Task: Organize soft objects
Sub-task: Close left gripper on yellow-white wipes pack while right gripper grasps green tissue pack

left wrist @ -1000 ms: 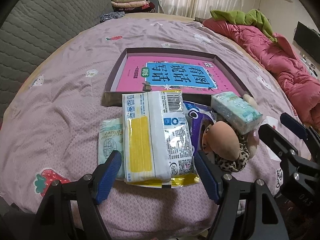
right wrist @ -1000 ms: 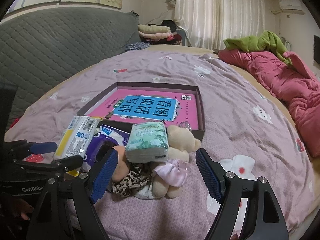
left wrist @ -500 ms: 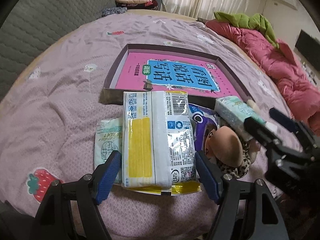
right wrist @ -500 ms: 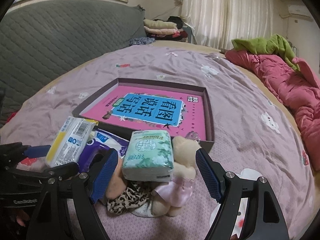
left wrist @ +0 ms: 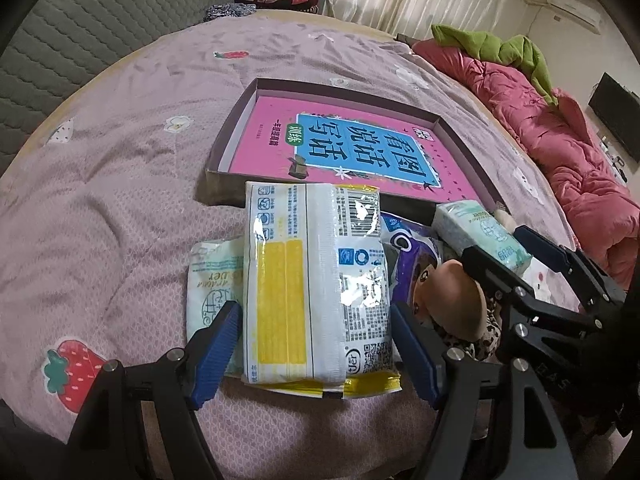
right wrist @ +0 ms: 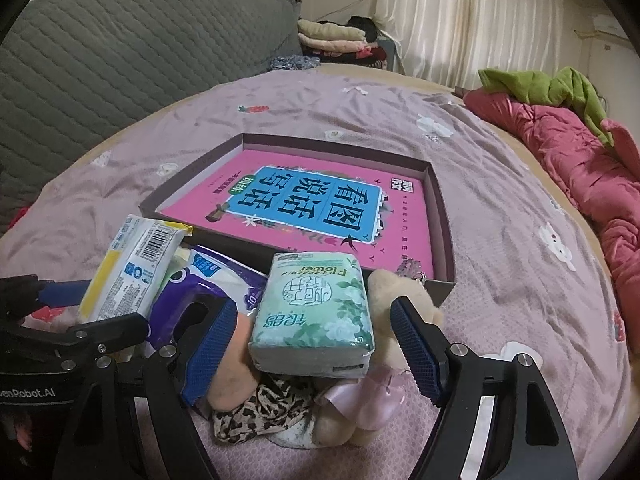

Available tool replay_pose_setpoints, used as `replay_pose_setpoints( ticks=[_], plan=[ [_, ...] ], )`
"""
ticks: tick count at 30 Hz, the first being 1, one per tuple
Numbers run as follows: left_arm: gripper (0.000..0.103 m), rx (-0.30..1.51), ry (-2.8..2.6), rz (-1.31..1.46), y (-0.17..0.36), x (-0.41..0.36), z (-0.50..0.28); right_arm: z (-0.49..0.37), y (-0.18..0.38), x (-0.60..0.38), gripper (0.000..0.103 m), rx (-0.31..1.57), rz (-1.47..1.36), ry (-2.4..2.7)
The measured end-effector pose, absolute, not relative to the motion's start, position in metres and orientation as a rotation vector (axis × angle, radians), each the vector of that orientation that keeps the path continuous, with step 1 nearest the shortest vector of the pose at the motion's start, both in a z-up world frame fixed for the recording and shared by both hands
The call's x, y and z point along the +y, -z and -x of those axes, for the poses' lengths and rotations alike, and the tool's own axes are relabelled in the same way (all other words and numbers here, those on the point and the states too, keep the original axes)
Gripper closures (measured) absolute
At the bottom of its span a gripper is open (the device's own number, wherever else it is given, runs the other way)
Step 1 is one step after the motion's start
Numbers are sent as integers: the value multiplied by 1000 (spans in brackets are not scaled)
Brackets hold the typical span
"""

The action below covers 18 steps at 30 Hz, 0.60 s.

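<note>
Left gripper (left wrist: 314, 354) is spread wide astride the white-and-yellow tissue pack (left wrist: 316, 284), pads clear of its sides; right gripper (right wrist: 310, 354) is likewise spread around the green tissue pack (right wrist: 316, 316). Centre each pack between the pads, then close gently, since the film wrap will probably slip and compress. Both packs lie on the bedspread (left wrist: 120, 200) just before the shallow box (right wrist: 442, 216), the green one perched on plush toys (right wrist: 376, 392)
</note>
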<state>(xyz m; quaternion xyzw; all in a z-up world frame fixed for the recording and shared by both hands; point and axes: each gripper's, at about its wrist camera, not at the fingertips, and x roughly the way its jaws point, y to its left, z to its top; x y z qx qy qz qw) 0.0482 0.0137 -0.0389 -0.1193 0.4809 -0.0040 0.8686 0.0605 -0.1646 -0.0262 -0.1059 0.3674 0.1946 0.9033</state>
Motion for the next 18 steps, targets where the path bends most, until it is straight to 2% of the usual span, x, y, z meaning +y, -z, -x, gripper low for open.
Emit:
replay_pose_setpoints(
  ticks=[2, 5, 10, 18],
  plan=[
    [28, 1011, 6, 259, 39, 14, -50, -63, 27, -163, 39, 761, 236, -399],
    [28, 1019, 4, 246, 40, 13, -54, -65, 31, -163, 49, 780, 233, -419],
    [30, 1028, -1, 233, 40, 13, -59, -67, 29, -171, 50, 789, 175, -433],
    [41, 1019, 28, 296, 34, 25, -56, -65, 17, -194, 51, 778, 39, -445]
  ],
)
